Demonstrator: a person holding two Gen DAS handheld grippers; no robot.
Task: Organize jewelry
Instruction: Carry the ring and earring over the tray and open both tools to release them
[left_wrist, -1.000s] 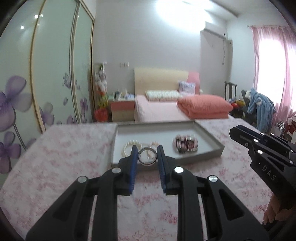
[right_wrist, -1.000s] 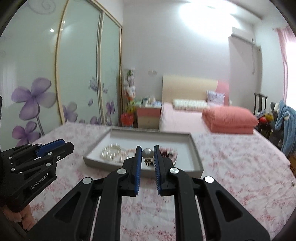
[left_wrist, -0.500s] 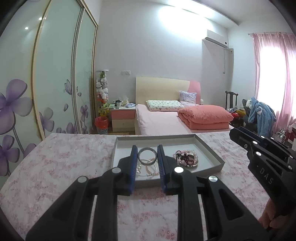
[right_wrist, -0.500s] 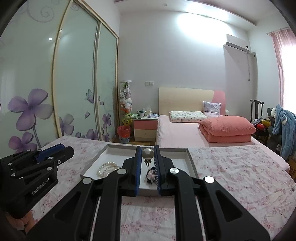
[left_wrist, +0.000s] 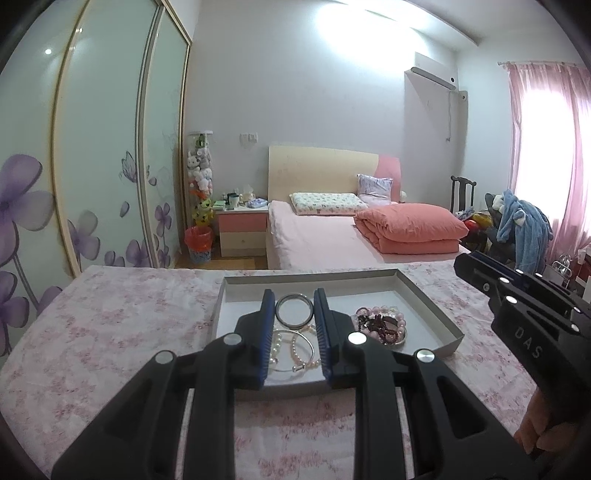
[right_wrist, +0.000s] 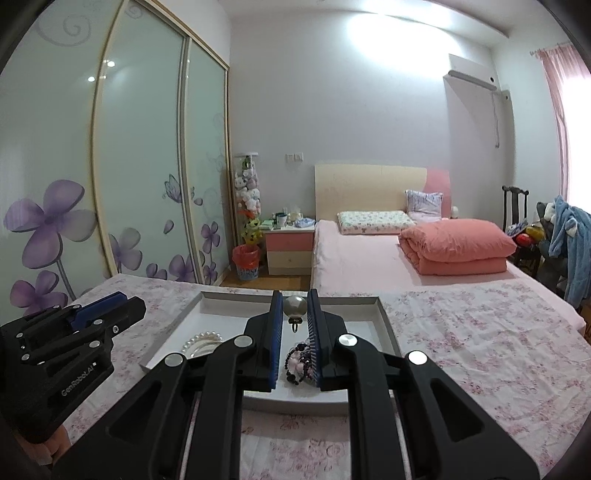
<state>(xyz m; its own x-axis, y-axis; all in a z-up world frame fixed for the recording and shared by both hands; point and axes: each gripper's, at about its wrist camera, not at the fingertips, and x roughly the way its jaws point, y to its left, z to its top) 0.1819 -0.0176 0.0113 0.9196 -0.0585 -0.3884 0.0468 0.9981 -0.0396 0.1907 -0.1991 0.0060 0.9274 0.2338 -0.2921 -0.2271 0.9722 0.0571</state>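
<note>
Floral tablecloth (left_wrist: 110, 332) under grey tray (left_wrist: 424, 295); left hand-held gripper (left_wrist: 294, 314) pinching silver bangle (left_wrist: 294, 311), right hand-held gripper (right_wrist: 294, 314) pinching pearl earring (right_wrist: 294, 307).

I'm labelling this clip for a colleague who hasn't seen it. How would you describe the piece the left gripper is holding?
On the pink floral table, a shallow grey tray holds jewelry. Above its middle, the left gripper pinches a plain silver bangle. Unlike the pearl bracelets below and the dark beads beside it, it is one smooth, beadless ring.
</note>
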